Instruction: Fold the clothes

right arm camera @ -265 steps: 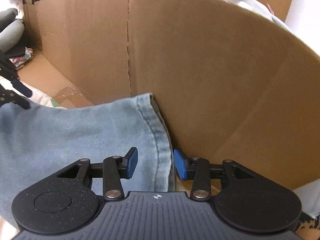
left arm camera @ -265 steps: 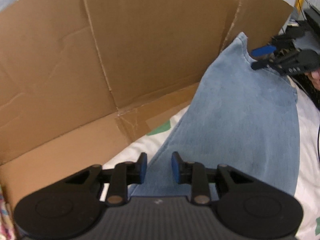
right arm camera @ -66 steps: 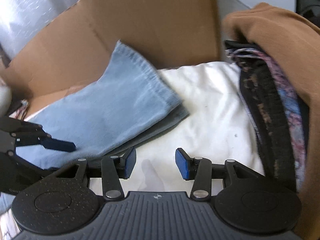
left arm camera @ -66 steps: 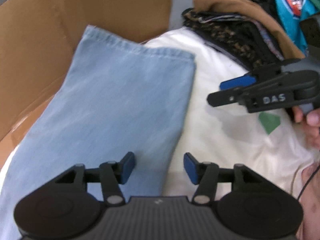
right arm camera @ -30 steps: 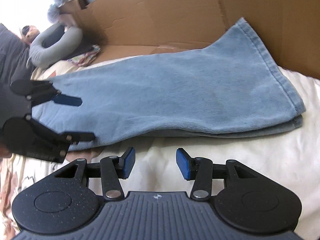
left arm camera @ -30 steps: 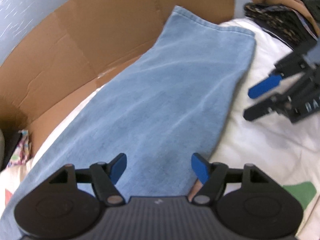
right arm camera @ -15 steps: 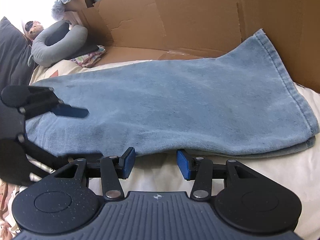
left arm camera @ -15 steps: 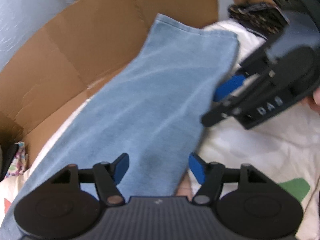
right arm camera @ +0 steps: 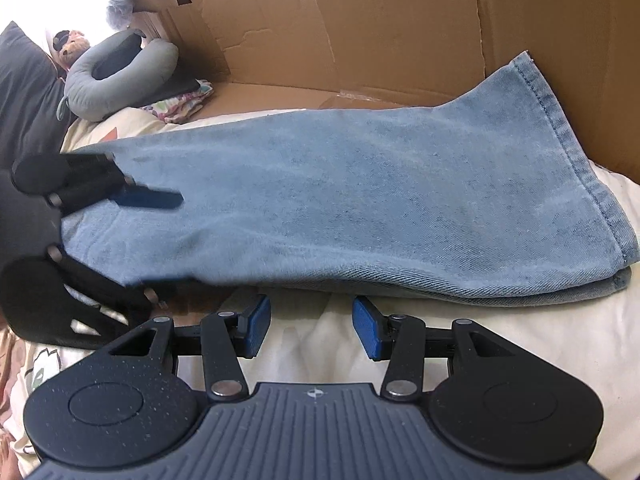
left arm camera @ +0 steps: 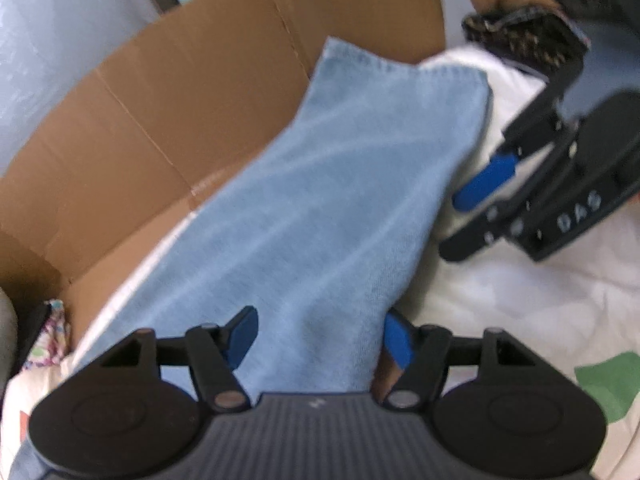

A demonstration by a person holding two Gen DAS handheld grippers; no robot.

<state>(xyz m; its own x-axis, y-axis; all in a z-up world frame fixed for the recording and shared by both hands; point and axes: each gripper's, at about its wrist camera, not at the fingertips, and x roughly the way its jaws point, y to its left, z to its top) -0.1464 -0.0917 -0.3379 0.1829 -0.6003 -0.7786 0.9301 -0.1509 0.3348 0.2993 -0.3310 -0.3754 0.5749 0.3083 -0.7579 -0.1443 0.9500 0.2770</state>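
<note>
Light-blue jeans [left arm camera: 340, 200] lie flat with both legs stacked on a white sheet, hems at the far end [right arm camera: 580, 184]. My left gripper [left arm camera: 318, 338] is open and straddles their near long edge, one finger over the denim and one at the edge below. The right wrist view shows it at the left [right arm camera: 168, 244], its pads apart from the cloth. My right gripper [right arm camera: 312, 330] is open with nothing between its pads, just short of the same edge, farther toward the hems. It also shows in the left wrist view [left arm camera: 464, 216].
A big sheet of brown cardboard [left arm camera: 200, 100] stands along the far side of the jeans. A pile of dark and brown clothes [left arm camera: 532, 28] lies past the hems. A grey neck pillow [right arm camera: 120, 76] rests at the far left. The white sheet [left arm camera: 520, 300] has green patches.
My right gripper has come in from the open sheet to the jeans' near edge. The left gripper has shifted a little along the jeans. Both sets of jaws keep the same width.
</note>
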